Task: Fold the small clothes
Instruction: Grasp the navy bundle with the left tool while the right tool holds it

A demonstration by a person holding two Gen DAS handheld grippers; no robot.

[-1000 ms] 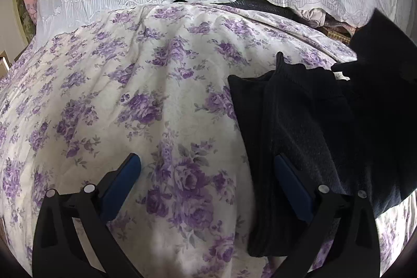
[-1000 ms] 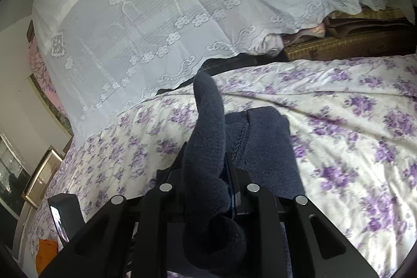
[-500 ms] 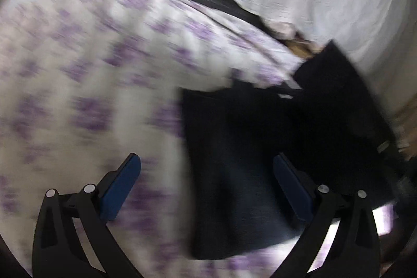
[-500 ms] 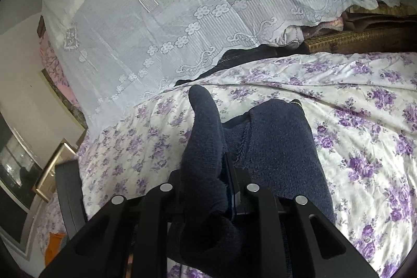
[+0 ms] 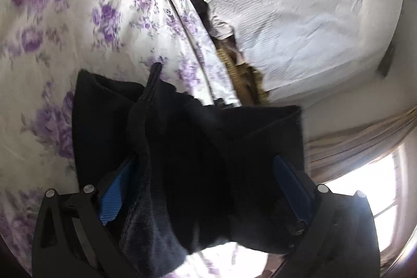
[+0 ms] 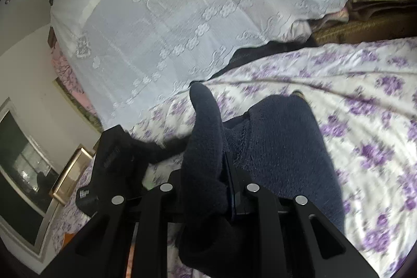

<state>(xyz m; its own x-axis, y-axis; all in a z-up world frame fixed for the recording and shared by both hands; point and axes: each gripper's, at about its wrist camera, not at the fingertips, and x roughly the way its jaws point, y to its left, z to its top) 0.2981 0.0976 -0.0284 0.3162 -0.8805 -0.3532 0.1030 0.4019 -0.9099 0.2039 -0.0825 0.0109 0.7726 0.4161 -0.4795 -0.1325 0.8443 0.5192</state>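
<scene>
A dark navy knit garment [image 5: 182,160] lies on the purple-flowered bedspread [image 5: 52,30]. My left gripper [image 5: 206,189] is open, its blue pads [image 5: 112,197] wide apart, with the garment's folded cloth bunched between them. In the right wrist view my right gripper [image 6: 224,189] is shut on a fold of the same navy garment [image 6: 281,142]; a finger-like end of cloth [image 6: 206,116] sticks up over the jaws. The left gripper's black body [image 6: 114,163] shows at the left of that view, close to the garment.
A white lace cover [image 6: 182,4] drapes over bedding at the back. Brown and pink items [image 6: 365,25] lie under its edge. A framed mirror [image 6: 70,173] and a dark cabinet stand at the left. A window with curtain [image 5: 365,173] shows at the right.
My left gripper has swung right and tilted, moving in over the navy garment so cloth now sits between its open jaws. My right gripper has kept its hold and shifted slightly.
</scene>
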